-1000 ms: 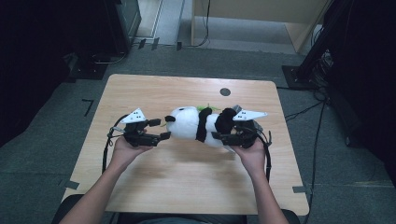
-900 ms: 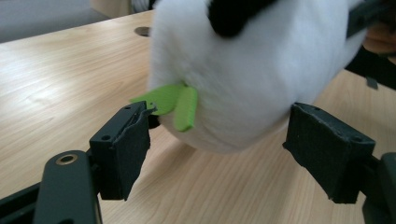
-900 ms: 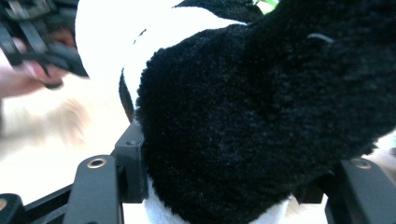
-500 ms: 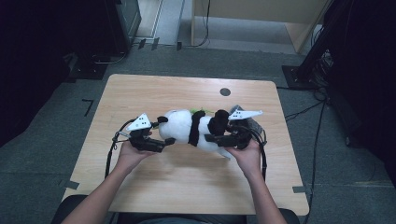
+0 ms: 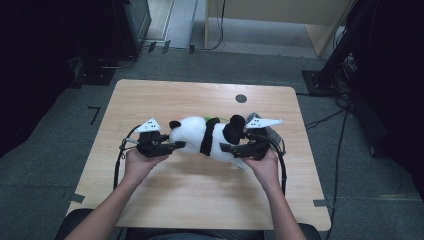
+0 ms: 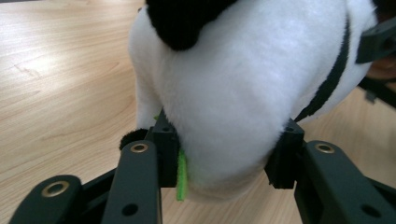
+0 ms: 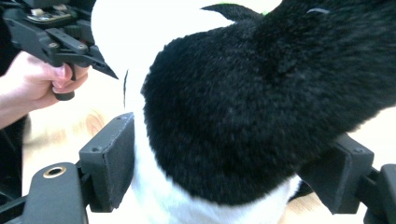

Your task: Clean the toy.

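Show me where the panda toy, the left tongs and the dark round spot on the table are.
panda toy (image 5: 192, 134): high view, on its white head.
left tongs (image 5: 176, 145): high view, at the tips, closed on the panda's head.
dark round spot (image 5: 241, 98): high view, on its centre, near the table's far edge.

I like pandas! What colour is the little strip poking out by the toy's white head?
Bright green strip, best in the left gripper view.

The toy panda (image 5: 205, 137) lies across the middle of the table (image 5: 150, 100) and blocks the way between the left gripper (image 5: 172, 146) and the right gripper (image 5: 227, 148). The wood behind it is open, except for a small dark round spot (image 5: 241, 98). The wood in front, near the person, is open too.
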Demonstrator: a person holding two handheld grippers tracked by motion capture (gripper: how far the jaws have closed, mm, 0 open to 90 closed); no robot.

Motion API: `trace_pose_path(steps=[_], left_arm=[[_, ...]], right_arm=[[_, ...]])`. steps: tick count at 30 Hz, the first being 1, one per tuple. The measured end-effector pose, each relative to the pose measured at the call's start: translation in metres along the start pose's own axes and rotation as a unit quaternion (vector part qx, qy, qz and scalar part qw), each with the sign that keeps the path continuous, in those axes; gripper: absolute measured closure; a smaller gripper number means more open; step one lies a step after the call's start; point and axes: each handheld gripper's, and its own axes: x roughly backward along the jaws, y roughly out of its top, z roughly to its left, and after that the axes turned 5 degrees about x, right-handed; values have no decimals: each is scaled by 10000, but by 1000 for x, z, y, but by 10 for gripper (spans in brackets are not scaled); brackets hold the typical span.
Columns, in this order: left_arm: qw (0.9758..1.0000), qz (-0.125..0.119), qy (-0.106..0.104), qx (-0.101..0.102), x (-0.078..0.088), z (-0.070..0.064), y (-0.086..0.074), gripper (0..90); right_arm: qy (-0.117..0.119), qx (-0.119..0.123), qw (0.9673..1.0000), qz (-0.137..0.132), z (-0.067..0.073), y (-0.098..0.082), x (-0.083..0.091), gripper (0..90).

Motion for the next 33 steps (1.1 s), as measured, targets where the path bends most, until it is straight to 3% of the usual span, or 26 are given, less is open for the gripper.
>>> trace_pose_path(steps=[4,6,8,10,14,16,18,19,21,25,29,33], left_arm=[[9999,-92,-43,83,7,8,3,587],[9997,-128,7,205,12,16,5,589],[9987,-179,-116,464,17,25,8,589],[9983,-234,-164,499,21,28,10,588],[9983,-219,-125,521,21,26,13,580],[9975,-141,-267,644,17,25,13,575],[9969,-107,-275,734,12,21,11,569],[9970,-94,-216,738,10,19,10,558],[9967,-53,-164,788,7,18,8,536],[9985,-51,41,537,5,15,5,430],[9999,22,43,138,2,16,1,293],[9997,114,146,-142,-1,11,-3,278]], right_arm=[[68,37,9999,-109,-3,-3,4,191],[-16,127,9998,-132,-4,-4,7,206],[-205,241,9995,-79,-5,-7,10,207],[-134,251,9996,-5,-7,-10,9,208],[7,494,9988,11,-2,-15,-2,237],[85,570,9983,78,1,-17,-11,243],[-63,688,9974,187,4,-18,-17,255],[-251,731,9967,253,7,-18,-19,284],[-317,669,9968,309,7,-20,-20,362],[-332,590,9967,453,8,-18,-19,440],[-346,408,9978,402,7,-14,-13,452],[-334,168,9986,362,7,-11,-6,451]])
